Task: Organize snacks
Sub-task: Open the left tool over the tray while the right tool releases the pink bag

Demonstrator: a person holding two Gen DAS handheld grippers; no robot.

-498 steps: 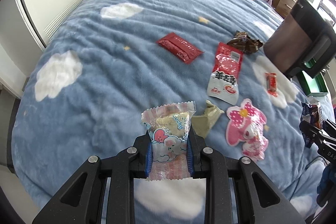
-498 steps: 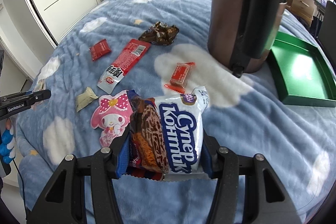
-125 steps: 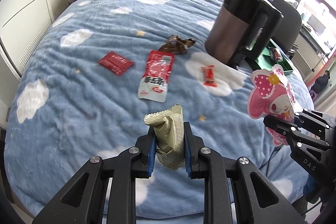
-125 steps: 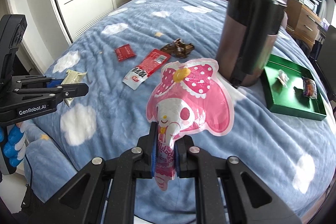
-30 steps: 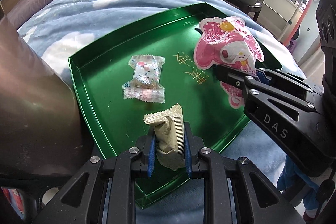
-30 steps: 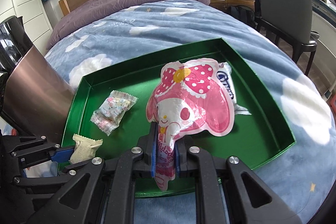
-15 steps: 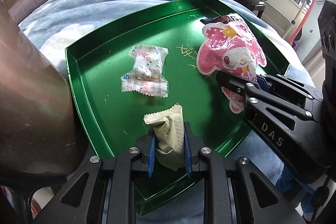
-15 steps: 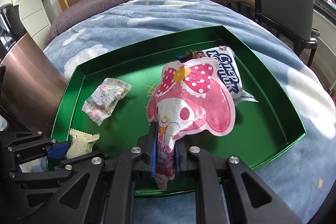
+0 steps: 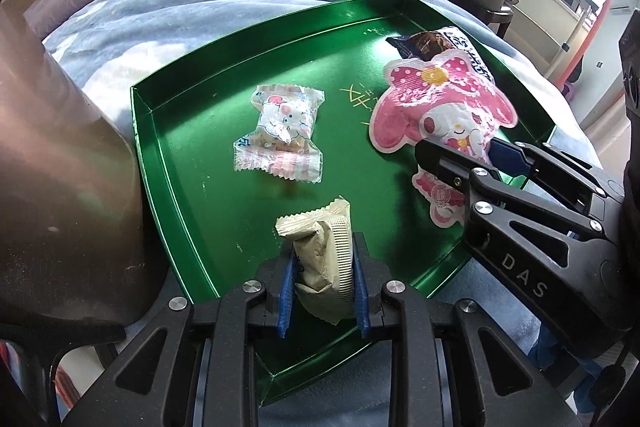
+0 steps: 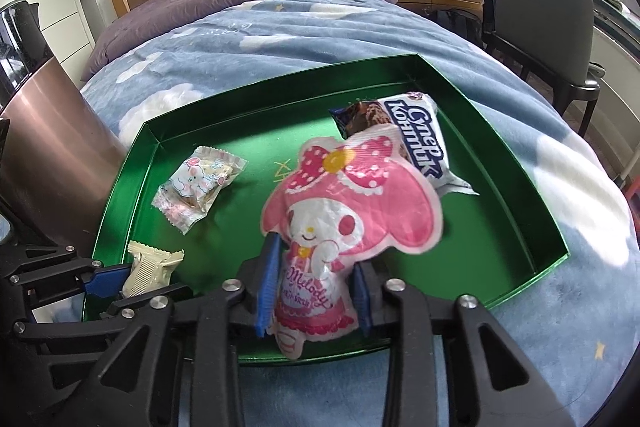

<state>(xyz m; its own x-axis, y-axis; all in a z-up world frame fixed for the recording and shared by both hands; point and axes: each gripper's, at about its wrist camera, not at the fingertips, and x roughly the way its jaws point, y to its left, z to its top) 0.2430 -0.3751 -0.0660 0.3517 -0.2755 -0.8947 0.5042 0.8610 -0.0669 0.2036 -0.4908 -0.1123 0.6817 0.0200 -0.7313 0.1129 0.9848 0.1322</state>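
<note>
Both grippers' jaws have just been opening. Right gripper (image 10: 312, 291): pads now clear of the pink pouch (image 10: 348, 211), which leans between them; earlier pinched. Left gripper (image 9: 322, 287): narrow, beige packet (image 9: 324, 267) apparently still touching its pads. Green tray (image 10: 516, 163) on the bed: clear candy bag (image 10: 198, 187) left, blue-white packet (image 10: 420, 143) far right, partly hidden.

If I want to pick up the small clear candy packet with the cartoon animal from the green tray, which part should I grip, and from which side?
Judging by its pose, grip the clear candy packet across its puffed middle, coming from above. It lies flat on the green tray with open floor on all sides. Its crimped ends are thin and flat against the floor, so the narrow waist between its long edges probably gives a gripper the surest hold.
</note>
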